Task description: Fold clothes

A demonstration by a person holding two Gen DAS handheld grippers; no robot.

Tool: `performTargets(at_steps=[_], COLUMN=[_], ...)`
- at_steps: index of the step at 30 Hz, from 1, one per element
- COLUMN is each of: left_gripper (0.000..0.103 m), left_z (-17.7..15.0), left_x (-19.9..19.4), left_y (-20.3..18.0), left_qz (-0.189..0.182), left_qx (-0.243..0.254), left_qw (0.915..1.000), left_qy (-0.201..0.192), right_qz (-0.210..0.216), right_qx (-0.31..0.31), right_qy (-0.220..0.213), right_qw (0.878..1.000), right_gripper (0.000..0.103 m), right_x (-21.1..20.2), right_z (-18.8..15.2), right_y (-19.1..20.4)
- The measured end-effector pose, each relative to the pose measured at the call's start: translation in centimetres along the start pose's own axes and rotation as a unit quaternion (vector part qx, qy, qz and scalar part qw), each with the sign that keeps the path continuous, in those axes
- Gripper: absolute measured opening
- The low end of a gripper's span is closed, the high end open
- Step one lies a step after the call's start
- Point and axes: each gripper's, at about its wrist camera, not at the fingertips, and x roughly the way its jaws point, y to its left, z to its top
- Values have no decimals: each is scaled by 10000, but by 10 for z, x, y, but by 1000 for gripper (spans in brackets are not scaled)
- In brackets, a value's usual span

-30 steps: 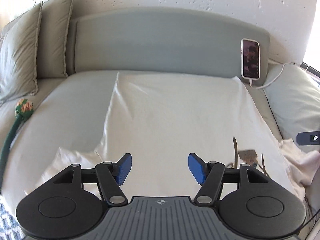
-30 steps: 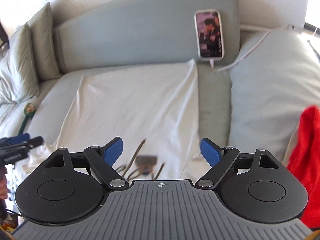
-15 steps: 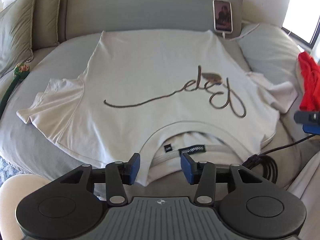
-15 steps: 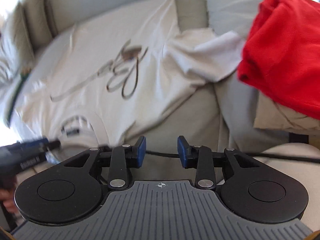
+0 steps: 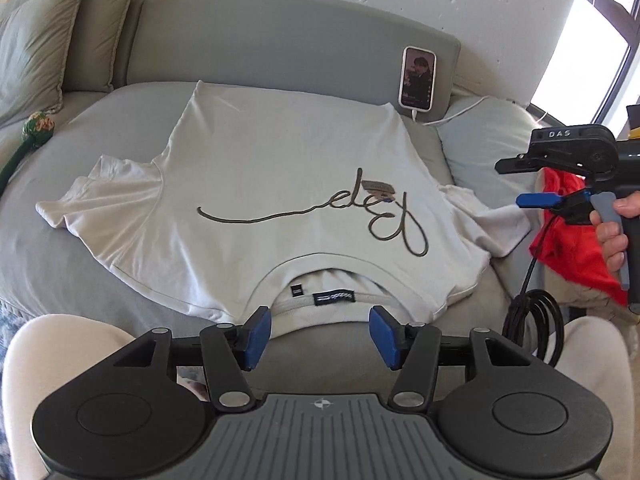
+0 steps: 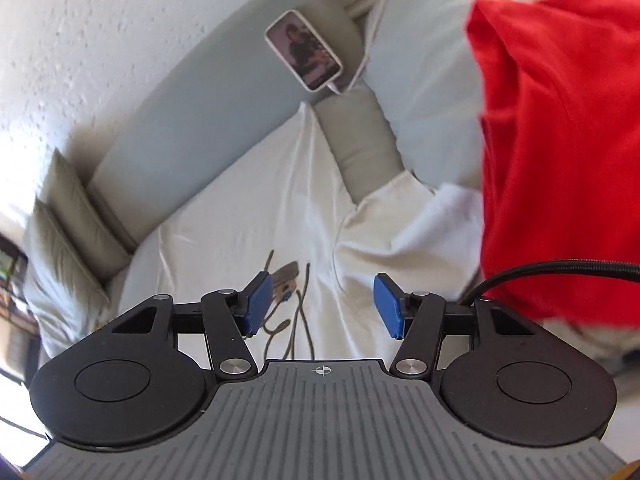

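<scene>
A white T-shirt (image 5: 280, 184) with a dark script print lies flat on the grey bed (image 5: 52, 240), collar toward me. My left gripper (image 5: 320, 334) hovers at the collar's near edge. Its jaws are opening, and no cloth is pressed between the blue pads. In the left wrist view my right gripper (image 5: 520, 184) hangs in a hand over the shirt's right sleeve. In its own tilted view the right gripper (image 6: 320, 306) is above the print on the T-shirt (image 6: 260, 208), jaws opening with nothing between them.
A phone (image 5: 418, 78) on a white cable leans against the headboard. Pillows (image 5: 36, 40) stand at the back left, and a pale pillow (image 5: 484, 140) lies right. A red garment (image 6: 560, 140) is heaped at the right. A black cable coil (image 5: 532, 320) and a green toy (image 5: 36, 128) lie at the bed's edges.
Both views have pulled back from the shirt, so its whole front now shows. The right gripper has rolled; its jaws narrowed and then widened. The left jaws narrowed, then widened a little.
</scene>
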Motion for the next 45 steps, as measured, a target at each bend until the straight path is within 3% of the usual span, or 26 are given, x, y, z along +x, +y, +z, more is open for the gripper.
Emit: performTargets(at_steps=[2,4,8,11,15,16,17,19,22,26,29,31,32,35,36,37,38,40,45], left_gripper=[54,56,60,65,66,66,67,67,67,67,67,67,67,67,67,67,67,67,67], left_z=[6,14,24,30,30,29,28,24,18,13,13,12,12,10,9,8,8,7,4], left_x=[3,8,22,35,50,50,50,51,55,55,59,61,61,60,60,59,58,58,56], left_y=[-6,-20,-53,-75,-86,-83,-79,-69,-50,-36,-37,-38,-38,-38,-38,-37,-35,-32,-31], left_qz=[-241,-405,-725,-925,-894,-897,-901,-851,-732,-741,-789,-852,-885,-925,-933,-937,-934,-935,-1013], left_qx=[-138,-67,174,302,275,212,144,-3,-320,-608,-589,-605,-632,-672,-681,-688,-709,-769,-820], left_qw=[9996,9991,9971,9951,9956,9957,9958,9963,9968,9953,9951,9944,9940,9934,9932,9932,9931,9926,9915], left_qy=[-17,-85,-135,-160,-63,-82,-104,-83,91,121,109,123,131,122,113,99,82,72,53], right_qz=[-201,-544,-1558,-1763,-2166,-2189,-2107,-1981,-2004,-1910,-1941,-1894,-1856,-1970,-2061,-2150,-2178,-2143,-1691], right_qx=[-231,-81,59,-19,-108,61,324,807,1286,1910,2165,2352,2418,2256,2217,2218,2277,2405,2288], right_qy=[346,687,933,876,604,497,376,125,-155,-108,-639,-957,-1078,-1352,-1408,-1447,-1485,-1533,-1540], right_qw=[9989,9961,9834,9804,9743,9744,9763,9768,9711,9628,9547,9485,9463,9445,9426,9400,9374,9342,9462], right_gripper=[52,49,47,37,40,45,57,65,64,56,52,55,62,70,68,55,32,17,5], right_x=[5,11,22,26,36,37,36,33,34,42,46,49,51,61,64,66,65,62,44], right_z=[26,45,52,46,33,30,26,17,5,-12,-20,-24,-26,-28,-29,-30,-31,-32,-33], right_y=[3,-5,-32,-44,-38,-37,-37,-36,-37,-51,-61,-66,-67,-61,-59,-58,-60,-65,-70])
